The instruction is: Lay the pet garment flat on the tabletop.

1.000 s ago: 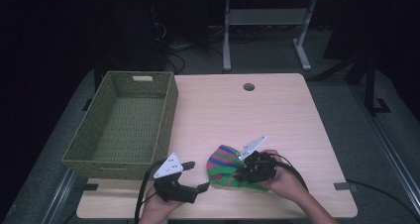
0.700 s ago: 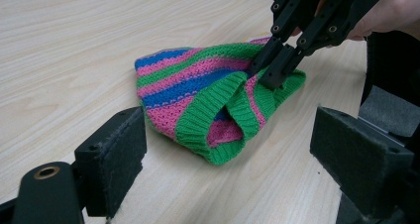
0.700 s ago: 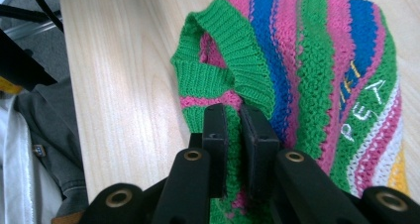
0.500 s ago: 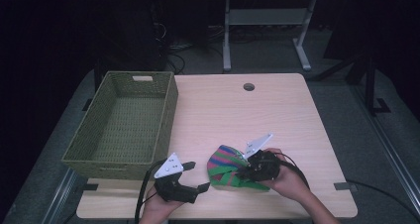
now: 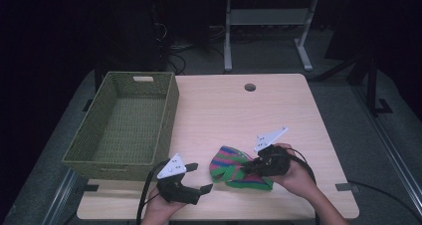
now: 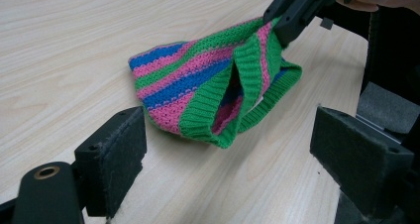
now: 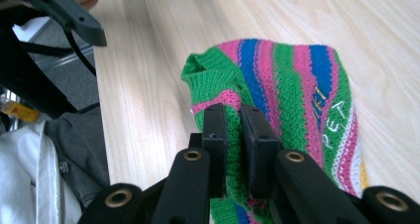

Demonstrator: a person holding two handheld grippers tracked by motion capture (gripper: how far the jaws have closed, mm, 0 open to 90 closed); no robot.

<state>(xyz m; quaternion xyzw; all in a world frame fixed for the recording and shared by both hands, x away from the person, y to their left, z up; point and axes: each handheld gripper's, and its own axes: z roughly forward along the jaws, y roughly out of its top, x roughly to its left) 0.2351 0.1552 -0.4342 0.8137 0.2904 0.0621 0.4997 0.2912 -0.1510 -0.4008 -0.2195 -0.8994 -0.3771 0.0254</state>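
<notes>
- High view: a green woven basket [image 5: 124, 128] sits along the table's [image 5: 278, 110] left edge; its inside looks empty. A striped knit hat [image 5: 234, 166] lies near the front edge, right of centre. The right gripper [image 5: 249, 166] pinches the hat's rim. The left gripper [image 5: 199, 177], jaws spread, sits at the front edge just left of the hat.
- Left gripper view: the gripper's jaws stand wide apart, holding nothing, the hat [image 6: 218, 90] ahead of them, its green cuff lifted by the right gripper [image 6: 280, 28].
- Right gripper view: the jaws are clamped on the hat's [image 7: 297, 95] green cuff.
</notes>
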